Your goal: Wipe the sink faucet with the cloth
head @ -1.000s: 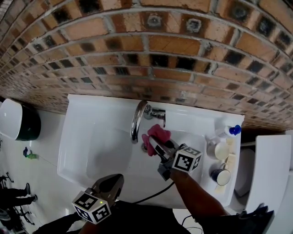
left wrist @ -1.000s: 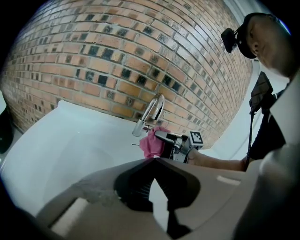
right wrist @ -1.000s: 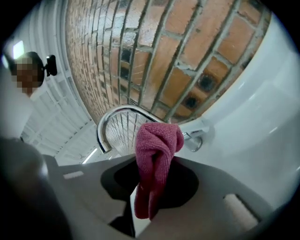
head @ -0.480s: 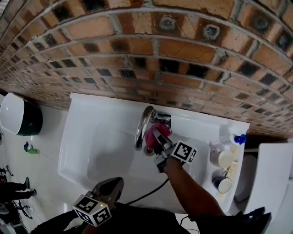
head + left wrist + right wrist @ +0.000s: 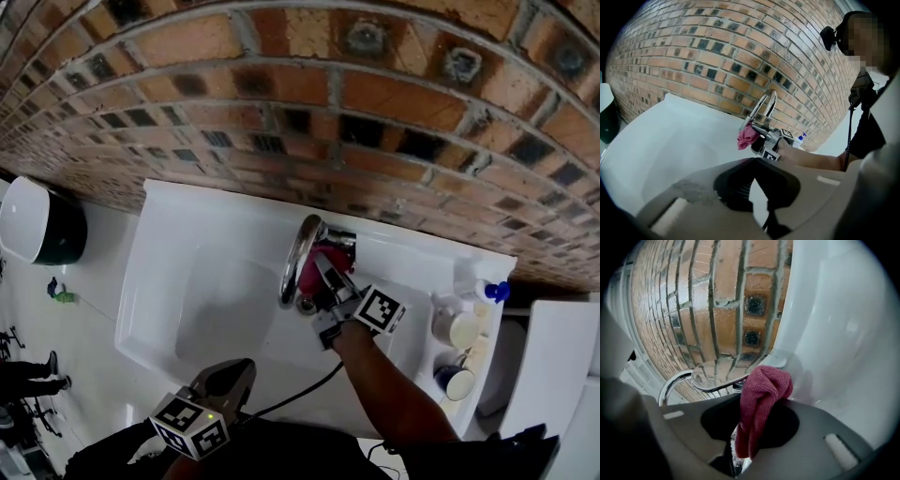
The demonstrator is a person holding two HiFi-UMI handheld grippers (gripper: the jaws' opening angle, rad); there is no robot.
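A chrome faucet (image 5: 296, 251) arches over the white sink (image 5: 206, 309) from the brick wall side. My right gripper (image 5: 324, 270) is shut on a pink cloth (image 5: 312, 266), and the cloth presses against the faucet's base beside the spout. The right gripper view has the cloth (image 5: 761, 397) bunched between the jaws, just under the chrome faucet (image 5: 719, 376). My left gripper (image 5: 234, 371) hangs shut and holding nothing over the sink's near edge, well away from the faucet. From the left gripper view, the cloth (image 5: 747, 135) sits at the foot of the faucet (image 5: 765, 104).
A brick wall (image 5: 375, 112) backs the sink. On the sink's right ledge stand a blue-capped bottle (image 5: 488, 290) and two cups (image 5: 456, 329). A white and dark bin (image 5: 37, 234) sits on the floor at the left. A black cable (image 5: 300, 394) trails from the right gripper.
My right gripper has carried the cloth from the middle of the basin back toward the wall, up against the faucet's base. The left gripper has stayed put.
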